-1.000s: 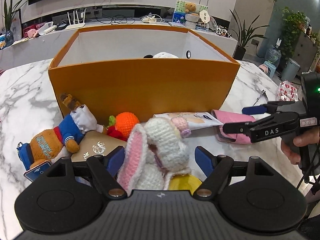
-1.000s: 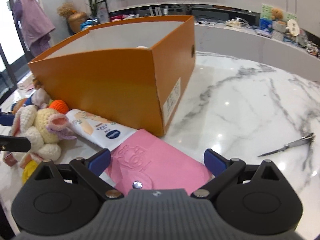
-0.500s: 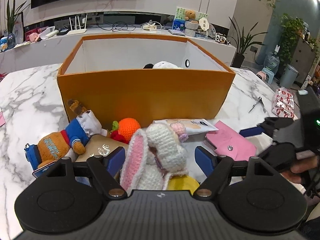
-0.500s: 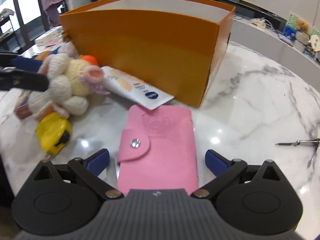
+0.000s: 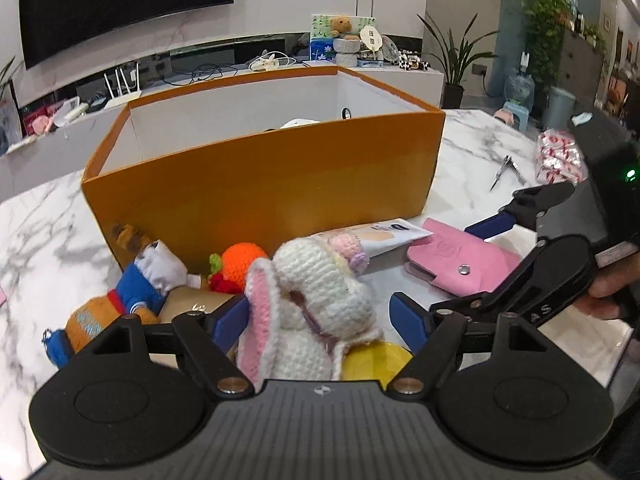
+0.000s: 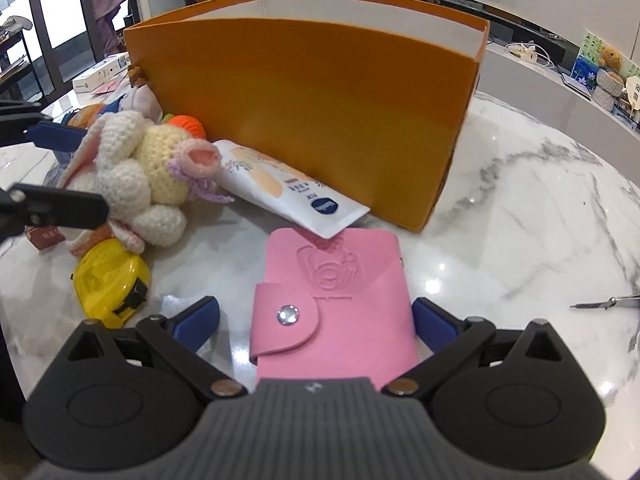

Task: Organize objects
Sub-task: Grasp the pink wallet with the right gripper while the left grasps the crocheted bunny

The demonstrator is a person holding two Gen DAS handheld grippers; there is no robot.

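- Across the middle of both views: orange box [image 5: 260, 176] with white inner walls, open top, standing on a marble table [image 6: 540, 216].
- Left gripper [image 5: 316, 320], lower centre of the left wrist view: jaws spread wide, released; a crocheted rabbit [image 5: 316, 296] sits between the blue pads. The left pad is just beside its pink ear; contact cannot be told. The right pad stands clear.
- Right gripper [image 6: 316, 320], lower centre of the right wrist view: jaws wide, nothing clenched. A pink wallet [image 6: 336, 300] lies flat between the fingers, snap flap toward the camera, with a gap on each side.
- White tube [image 6: 288, 188] lies against the box front, its flat end overlapping the wallet's far edge.
- Yellow tape measure [image 6: 110, 280], lower left of the right wrist view, just beside the rabbit.
- Orange knitted ball [image 5: 244, 258] and a bear doll [image 5: 120, 300] in blue lie left of the rabbit, by the box.
- Small scissors [image 6: 608, 302] at the right edge, well apart.
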